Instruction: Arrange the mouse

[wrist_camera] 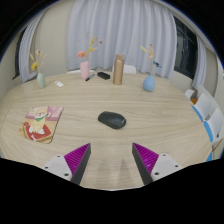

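A dark grey computer mouse (pixel 111 119) lies on the light wooden table (pixel 110 100), beyond my fingers and roughly centred between them. My gripper (pixel 112 158) is open and empty, its two purple pads spread wide apart near the table's front edge. Nothing stands between the fingers.
A pink mouse mat with a cartoon figure (pixel 42 123) lies to the left of the mouse. At the far side stand a pale blue vase (pixel 40 80), a pink vase (pixel 84 71), a tan cylinder (pixel 118 70) and a blue vase (pixel 149 83). White chairs (pixel 211 120) stand along the right.
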Demonstrator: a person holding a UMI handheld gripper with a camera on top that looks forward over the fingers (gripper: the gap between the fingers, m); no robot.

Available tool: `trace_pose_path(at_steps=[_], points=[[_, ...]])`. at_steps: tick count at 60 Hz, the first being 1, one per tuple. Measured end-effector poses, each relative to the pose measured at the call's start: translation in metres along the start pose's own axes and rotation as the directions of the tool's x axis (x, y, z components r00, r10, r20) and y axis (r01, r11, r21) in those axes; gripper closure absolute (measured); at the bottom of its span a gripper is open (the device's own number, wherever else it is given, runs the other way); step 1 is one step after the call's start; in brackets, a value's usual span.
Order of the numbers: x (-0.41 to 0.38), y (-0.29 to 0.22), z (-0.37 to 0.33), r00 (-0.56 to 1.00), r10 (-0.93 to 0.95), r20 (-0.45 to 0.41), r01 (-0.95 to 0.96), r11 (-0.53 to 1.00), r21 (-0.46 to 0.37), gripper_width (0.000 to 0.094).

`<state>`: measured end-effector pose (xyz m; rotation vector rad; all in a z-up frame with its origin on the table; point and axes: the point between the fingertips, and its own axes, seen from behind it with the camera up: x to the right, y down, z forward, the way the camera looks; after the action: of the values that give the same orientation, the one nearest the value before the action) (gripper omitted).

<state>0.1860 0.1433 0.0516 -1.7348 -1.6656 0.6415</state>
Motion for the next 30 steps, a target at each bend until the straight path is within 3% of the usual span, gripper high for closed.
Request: trace_pose_path(at_steps=[30], points=[[0.022, -0.033, 0.116, 0.998, -0.028, 0.054, 0.030, 0.999, -0.034, 0.0085]])
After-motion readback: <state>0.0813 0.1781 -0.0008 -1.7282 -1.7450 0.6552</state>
